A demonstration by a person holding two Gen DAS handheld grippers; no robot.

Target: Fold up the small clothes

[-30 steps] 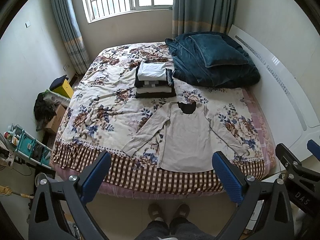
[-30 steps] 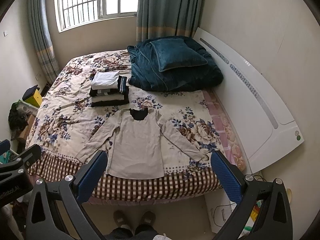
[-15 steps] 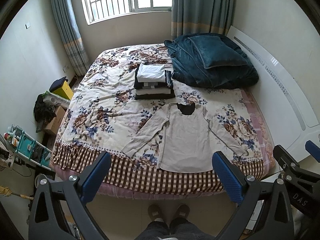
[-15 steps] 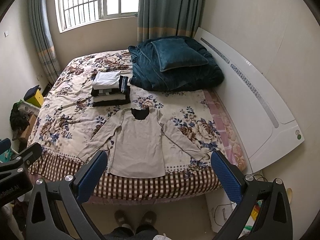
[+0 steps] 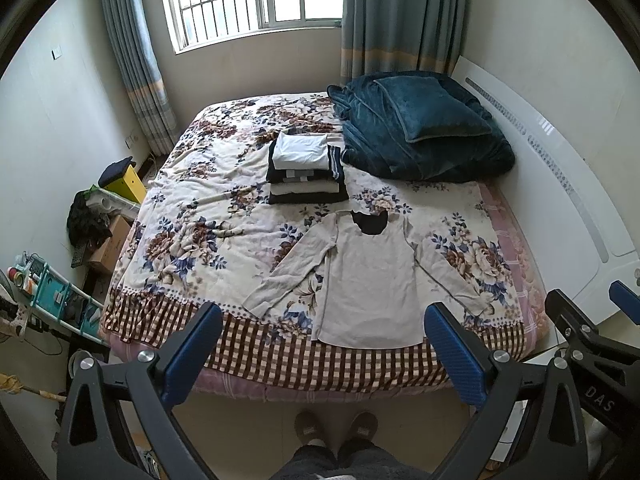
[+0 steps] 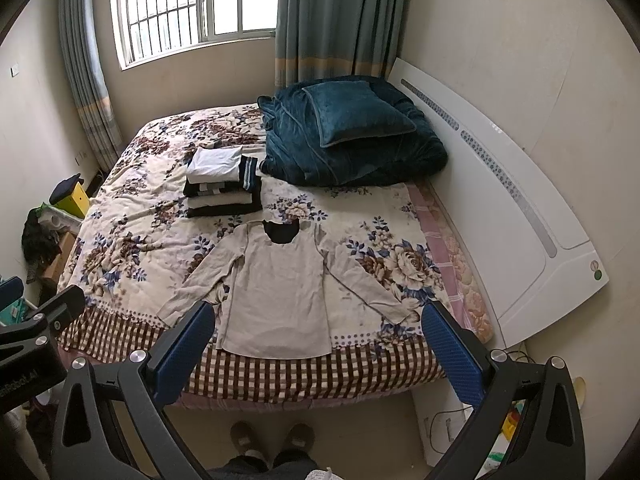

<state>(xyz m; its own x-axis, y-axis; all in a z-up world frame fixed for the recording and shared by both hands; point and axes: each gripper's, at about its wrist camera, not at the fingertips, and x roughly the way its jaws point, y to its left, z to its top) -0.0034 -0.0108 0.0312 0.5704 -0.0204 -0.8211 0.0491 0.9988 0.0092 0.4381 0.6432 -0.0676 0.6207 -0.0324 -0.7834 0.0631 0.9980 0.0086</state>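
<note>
Here, spread flat near the foot edge of the bed (image 5: 224, 216): a beige long-sleeved shirt (image 5: 370, 276), soft knit, sleeves angled outward, dark inside the neck, probably laid out so for easy folding. Just behind, a neat stack of folded clothes (image 5: 306, 170), then a plush teal blanket (image 5: 420, 132). Above, well apart from fabric: left gripper (image 5: 323, 350) and right gripper (image 6: 318, 346), fingers wide, holding nothing.

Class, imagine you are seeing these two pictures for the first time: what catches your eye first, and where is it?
A beige long-sleeved shirt lies spread flat, sleeves out, at the near edge of the floral-quilted bed. Behind it sits a stack of folded dark and white clothes, beside a heaped teal plush blanket by the white headboard.
</note>
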